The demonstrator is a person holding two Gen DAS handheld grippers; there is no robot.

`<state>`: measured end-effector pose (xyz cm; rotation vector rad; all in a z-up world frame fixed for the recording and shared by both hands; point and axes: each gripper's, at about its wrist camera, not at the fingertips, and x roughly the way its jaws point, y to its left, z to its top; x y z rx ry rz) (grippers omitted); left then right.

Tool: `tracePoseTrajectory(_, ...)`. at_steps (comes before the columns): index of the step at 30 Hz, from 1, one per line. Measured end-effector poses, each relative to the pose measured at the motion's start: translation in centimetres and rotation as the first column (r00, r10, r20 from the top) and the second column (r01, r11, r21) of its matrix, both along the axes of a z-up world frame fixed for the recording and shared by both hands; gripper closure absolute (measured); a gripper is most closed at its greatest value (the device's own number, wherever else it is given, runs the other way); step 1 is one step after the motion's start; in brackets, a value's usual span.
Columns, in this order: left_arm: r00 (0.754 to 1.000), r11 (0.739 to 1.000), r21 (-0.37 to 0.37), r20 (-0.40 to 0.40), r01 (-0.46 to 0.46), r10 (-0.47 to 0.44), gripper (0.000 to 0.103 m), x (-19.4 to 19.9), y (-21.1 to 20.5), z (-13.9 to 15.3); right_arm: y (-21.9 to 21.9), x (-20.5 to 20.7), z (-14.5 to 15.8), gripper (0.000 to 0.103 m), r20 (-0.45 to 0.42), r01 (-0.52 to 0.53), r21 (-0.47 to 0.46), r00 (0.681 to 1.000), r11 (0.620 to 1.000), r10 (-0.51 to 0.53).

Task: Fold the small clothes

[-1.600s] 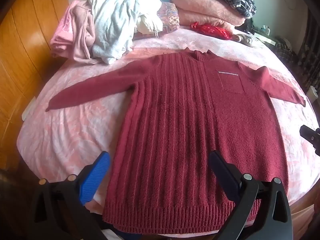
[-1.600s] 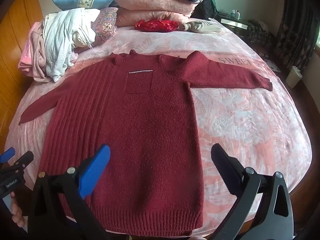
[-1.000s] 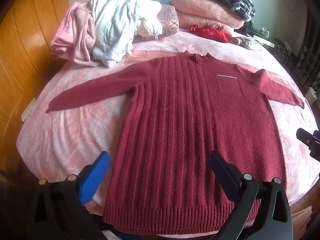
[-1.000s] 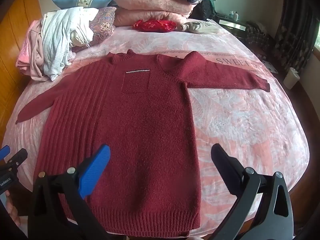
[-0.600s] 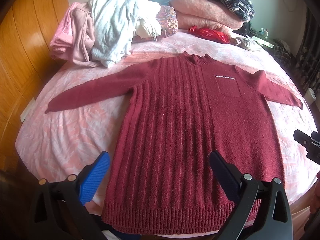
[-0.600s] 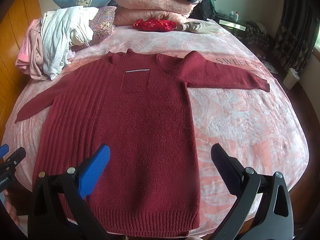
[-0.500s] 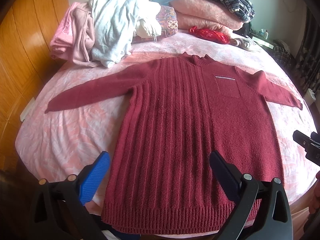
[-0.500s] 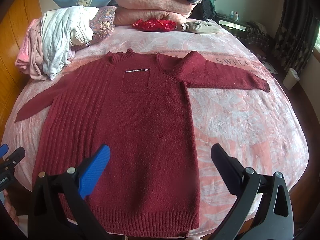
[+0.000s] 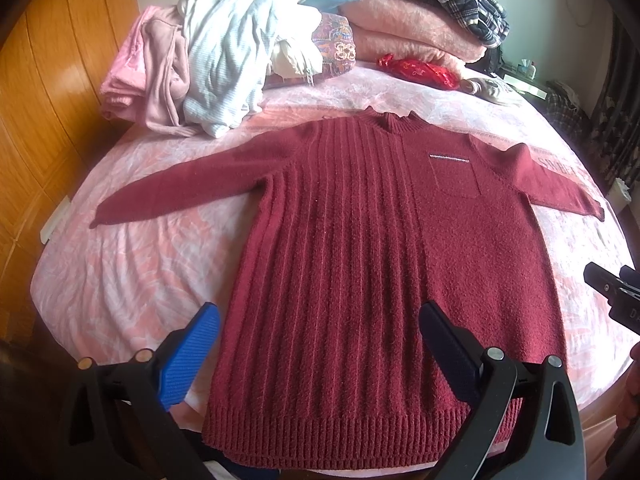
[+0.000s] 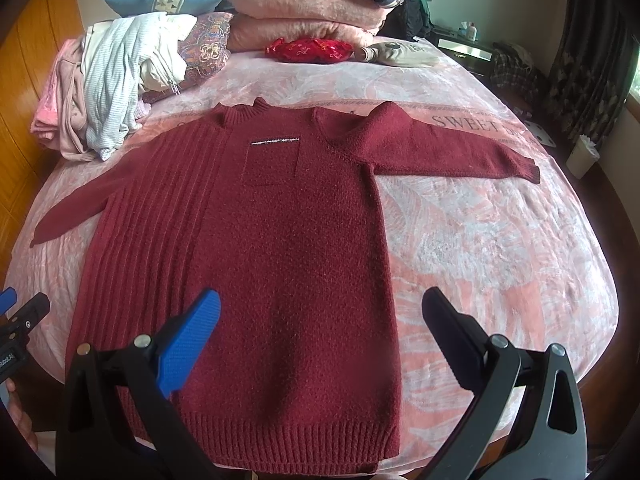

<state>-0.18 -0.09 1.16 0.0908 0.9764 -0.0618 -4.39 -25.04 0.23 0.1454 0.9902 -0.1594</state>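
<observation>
Readable text is sparse. My right-wrist view shows the pink bedsheet (image 10: pixel 460 216) printed with "SWEET" in grey capitals, just behind the right sleeve of the sweater (image 10: pixel 256 240); a second word starts with "D", the rest is cut off by the sleeve and the curve of the bed. In my left-wrist view the same print shows near the far sleeve, distorted, only roughly "SWEE" legible. My left tool (image 10: pixel 18 332), at the left edge of the right-wrist view, carries a small white label, partly cropped, letters too small to read for sure. My right tool (image 9: pixel 616 296), at the right edge of the left-wrist view, has a white letter "D", the rest cropped. The white strip on the sweater pocket is trim, no letters I can make out.
</observation>
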Motion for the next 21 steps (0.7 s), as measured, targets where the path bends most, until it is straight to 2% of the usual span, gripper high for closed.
tracePoseTrajectory(21, 1.000, 1.000, 0.001, 0.002, -0.002, 0.002, 0.004, 0.01, 0.05, 0.13, -0.06, 0.08, 0.41, 0.003, 0.012, 0.001, 0.000, 1.000, 1.000, -0.001)
